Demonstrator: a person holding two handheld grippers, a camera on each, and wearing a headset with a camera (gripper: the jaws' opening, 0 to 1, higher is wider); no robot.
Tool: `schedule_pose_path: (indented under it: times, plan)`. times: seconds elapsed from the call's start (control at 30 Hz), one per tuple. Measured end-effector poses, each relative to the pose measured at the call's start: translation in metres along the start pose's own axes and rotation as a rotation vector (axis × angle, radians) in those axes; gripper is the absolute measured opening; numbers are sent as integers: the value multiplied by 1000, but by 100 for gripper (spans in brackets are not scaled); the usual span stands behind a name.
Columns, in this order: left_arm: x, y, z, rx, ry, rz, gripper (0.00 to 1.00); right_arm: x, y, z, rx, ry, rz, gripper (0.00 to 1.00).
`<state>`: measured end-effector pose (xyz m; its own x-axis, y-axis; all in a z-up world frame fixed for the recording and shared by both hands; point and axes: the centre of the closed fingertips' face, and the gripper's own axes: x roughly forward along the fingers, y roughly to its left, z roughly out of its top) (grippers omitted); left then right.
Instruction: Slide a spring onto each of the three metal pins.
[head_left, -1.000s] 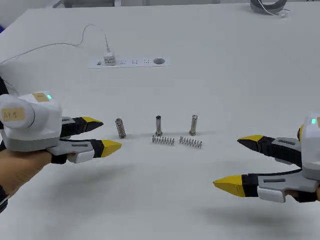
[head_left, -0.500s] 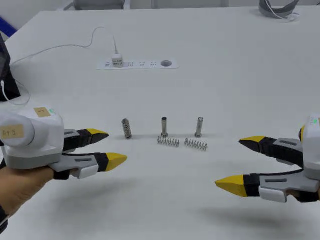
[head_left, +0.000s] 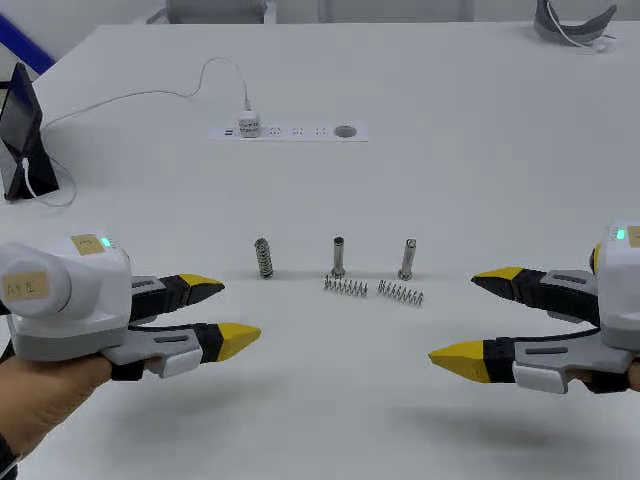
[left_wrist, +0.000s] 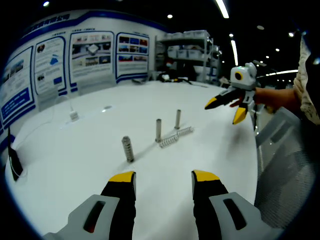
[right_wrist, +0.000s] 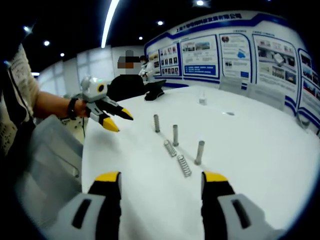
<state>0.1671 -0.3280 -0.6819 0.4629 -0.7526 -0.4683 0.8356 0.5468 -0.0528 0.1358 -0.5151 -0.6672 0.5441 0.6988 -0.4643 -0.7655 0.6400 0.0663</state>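
left gripper (head_left: 240, 310): spread, left of middle pin (head_left: 338, 256) | right gripper (head_left: 453, 315): spread, right of it | spring-covered pin (head_left: 264, 258): left of it | loose springs (head_left: 345, 286): lying just in front

Three slim grey metal pins are stood upright in a row on the white table (head_left: 480, 160). The left pin (head_left: 263, 244) is sheathed by a fitted spring (head_left: 265, 262) over nearly its whole height. The middle pin (head_left: 338, 256) and the right pin (head_left: 408, 258) are left bare. Two loose springs are laid flat just in front: one spring (head_left: 345, 287) by the middle pin's foot, the other spring (head_left: 400, 293) by the right pin's, end to end with a small gap kept between them.
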Motion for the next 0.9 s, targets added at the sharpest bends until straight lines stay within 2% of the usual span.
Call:
schedule_pose_path:
  times: [0.43, 0.9]
  plan:
    - [-2, -7, -4, -7, 1, 0, 44, 30, -2, 13, -64, 37, 50, 56]
    - [-3, -14, -8, -10, 6, -12, 43, 79, -10, 17, -103, 107, 73, 42]
